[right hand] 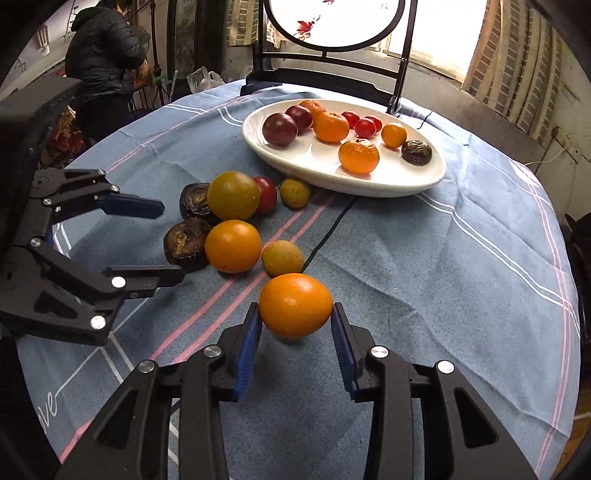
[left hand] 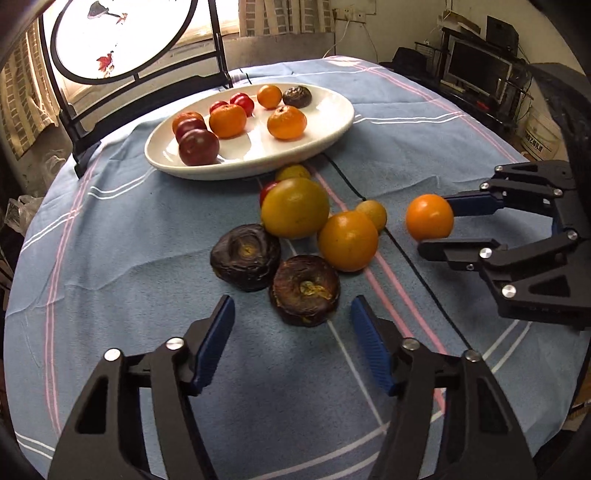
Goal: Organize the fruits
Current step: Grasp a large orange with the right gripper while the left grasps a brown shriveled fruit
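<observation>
My right gripper (right hand: 295, 314) is shut on an orange (right hand: 295, 304), held just above the cloth; it also shows in the left wrist view (left hand: 429, 218). My left gripper (left hand: 291, 314) is open and empty, just short of a dark wrinkled fruit (left hand: 304, 290). A second dark fruit (left hand: 245, 256), a yellow-green orange (left hand: 294, 207), another orange (left hand: 348, 240) and small fruits lie loose in a cluster. A white oval plate (left hand: 332, 129) behind holds several oranges, plums, red tomatoes and one dark fruit.
A blue striped tablecloth (right hand: 424, 258) covers the round table. A black stand with a round painted screen (right hand: 332, 22) stands behind the plate. A person in a dark jacket (right hand: 103, 55) stands beyond the table's far left.
</observation>
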{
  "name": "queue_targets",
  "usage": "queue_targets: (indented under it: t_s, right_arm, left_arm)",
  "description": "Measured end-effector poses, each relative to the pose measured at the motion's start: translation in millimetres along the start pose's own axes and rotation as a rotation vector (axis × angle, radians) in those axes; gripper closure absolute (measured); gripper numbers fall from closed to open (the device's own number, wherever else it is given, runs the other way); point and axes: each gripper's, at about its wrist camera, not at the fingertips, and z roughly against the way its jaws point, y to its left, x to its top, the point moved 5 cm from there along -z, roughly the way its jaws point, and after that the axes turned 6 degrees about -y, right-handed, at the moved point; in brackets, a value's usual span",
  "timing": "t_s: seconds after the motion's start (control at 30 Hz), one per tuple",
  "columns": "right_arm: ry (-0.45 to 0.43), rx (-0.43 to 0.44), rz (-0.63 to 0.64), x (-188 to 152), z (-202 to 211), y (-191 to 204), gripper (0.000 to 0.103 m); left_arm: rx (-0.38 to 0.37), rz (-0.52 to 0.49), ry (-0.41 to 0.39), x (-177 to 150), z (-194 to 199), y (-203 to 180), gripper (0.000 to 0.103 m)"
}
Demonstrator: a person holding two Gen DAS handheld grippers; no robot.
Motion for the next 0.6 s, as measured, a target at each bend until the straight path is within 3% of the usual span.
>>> queue_targets:
  t_s: [0.13,0.17,0.2,0.37,0.43,0.6]
  right_arm:
    - [-0.003,0.002,-0.005,-4,4,-3,0.064]
    - [-0.004,0.002,-0.008,-5,4,-3,0.064]
    - [-0.006,0.002,-0.011,-5,5,-4,0.064]
    - [-0.036,0.009,-0.023,-3,16,-2,0.064]
    - [-0.063,0.013,-0.024,1,25,2,0.064]
    - [-0.185,0.024,-0.035,26,58,13,0.064]
  left_arm:
    - [0.011,0.058,0.010,8,-14,3,0.048]
    - [0.009,0.064,0.011,9,-14,3,0.051]
    - [-0.001,0.060,0.012,9,-14,1,0.063]
    - [0.017,0.013,-0.010,6,4,-3,0.063]
    - [0.025,0.010,-0.044,10,18,-2,0.063]
    - [0.150,0.004,-0.194,41,56,3,0.063]
